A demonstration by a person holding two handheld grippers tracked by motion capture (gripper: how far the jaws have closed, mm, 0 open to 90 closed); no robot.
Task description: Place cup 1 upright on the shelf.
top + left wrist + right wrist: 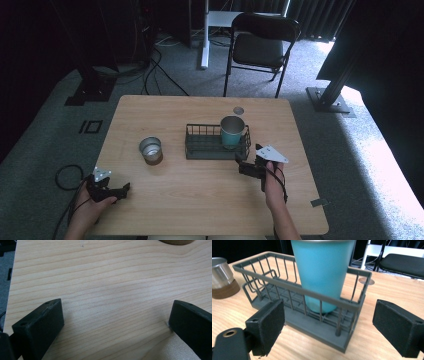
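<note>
1. The right hand-held gripper [246, 166] sits on the worktop [210, 210] just in front of the wire basket [200, 149]. Its jaws are wide apart and hold nothing.
2. In the right gripper view, the basket [294, 287] stands between and just past the two jaws.
3. A blue cup [232, 131] stands upright inside the basket, at its right end. The right gripper view shows the cup [322, 272] close up behind the basket wires.
4. The left hand-held gripper [120, 191] rests at about 7 o'clock on the worktop, well apart from the basket. Its jaws are wide apart too, with bare wood [105, 290] between them.
5. A silver cup [150, 149] with a brown base stands at 9 o'clock from the basket, near it but not touching.
</note>
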